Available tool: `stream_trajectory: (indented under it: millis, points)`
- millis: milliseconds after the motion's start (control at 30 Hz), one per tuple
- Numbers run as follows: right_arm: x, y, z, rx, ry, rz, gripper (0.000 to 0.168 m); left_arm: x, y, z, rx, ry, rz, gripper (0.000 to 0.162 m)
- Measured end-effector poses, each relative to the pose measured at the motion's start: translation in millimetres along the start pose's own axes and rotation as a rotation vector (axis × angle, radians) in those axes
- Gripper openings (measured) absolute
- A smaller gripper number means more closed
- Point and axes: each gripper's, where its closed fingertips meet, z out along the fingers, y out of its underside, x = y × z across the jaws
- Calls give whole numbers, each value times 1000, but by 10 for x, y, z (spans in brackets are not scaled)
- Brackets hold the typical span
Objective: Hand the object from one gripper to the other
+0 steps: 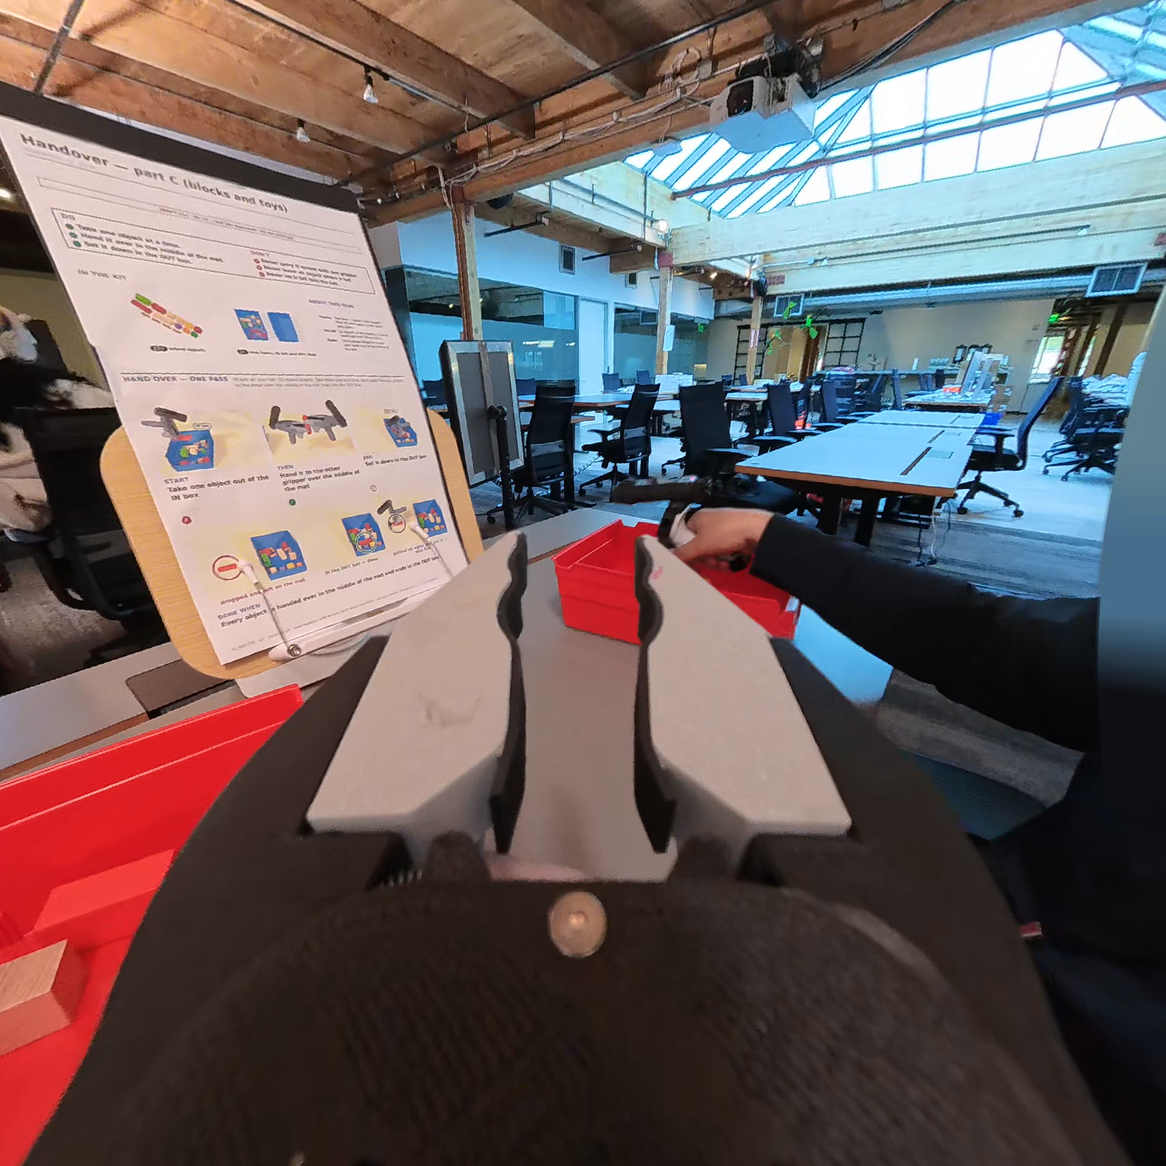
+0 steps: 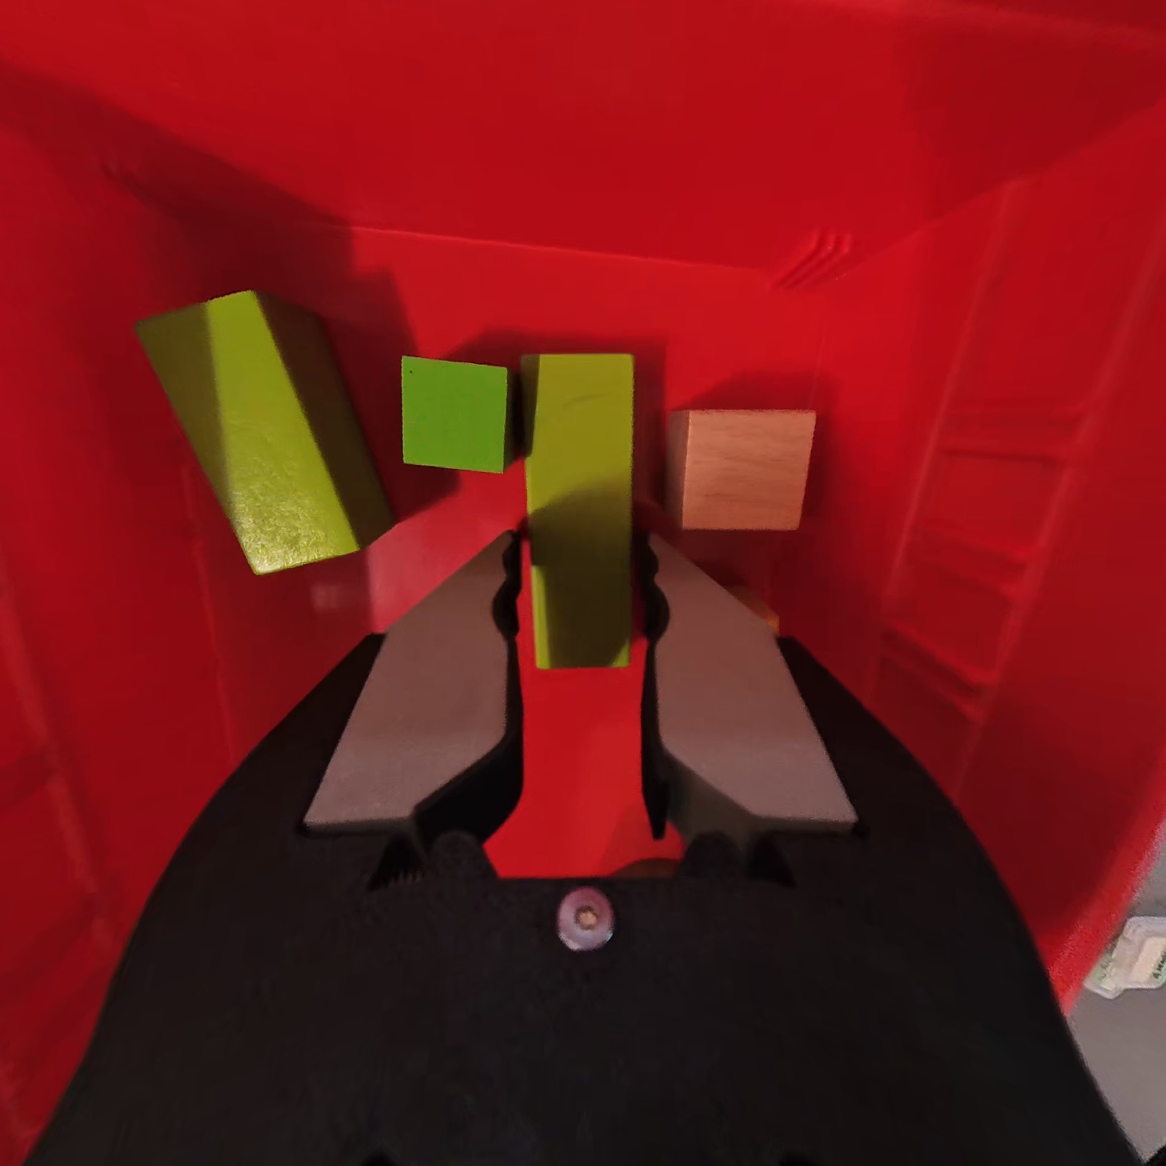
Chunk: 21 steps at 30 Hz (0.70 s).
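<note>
My right gripper (image 2: 580,549) is down inside a red bin (image 2: 568,158). Its jaws straddle a long olive-green block (image 2: 577,441) that lies on the bin floor. Thin red gaps show on both sides of the block, so the gripper is open around it. My left gripper (image 1: 580,549) is open and empty, held above the table. In the left wrist view the same far red bin (image 1: 599,593) shows beyond the fingertips, with a person's hand (image 1: 719,536) reaching into it.
In the bin lie a large olive block (image 2: 265,429) at left, a bright green cube (image 2: 454,416), and a bare wooden cube (image 2: 741,470) at right. A second red bin (image 1: 126,820) with a wooden block (image 1: 31,997) is below my left gripper. An instruction sheet on a stand (image 1: 252,391) is at left. Spacing between my two grippers at the tips: around 60 centimetres.
</note>
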Motion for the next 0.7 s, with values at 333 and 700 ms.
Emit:
stream_trajectory:
  millis: [333,700]
  points:
    - [-752,-191,-1401,500,-65,-168,54,-965,447,-248,-194,-384,-70,44]
    - [-1486,643,-3169,1342,-306,-177,55,-1577,1211,-509,-501,-579,-102,50]
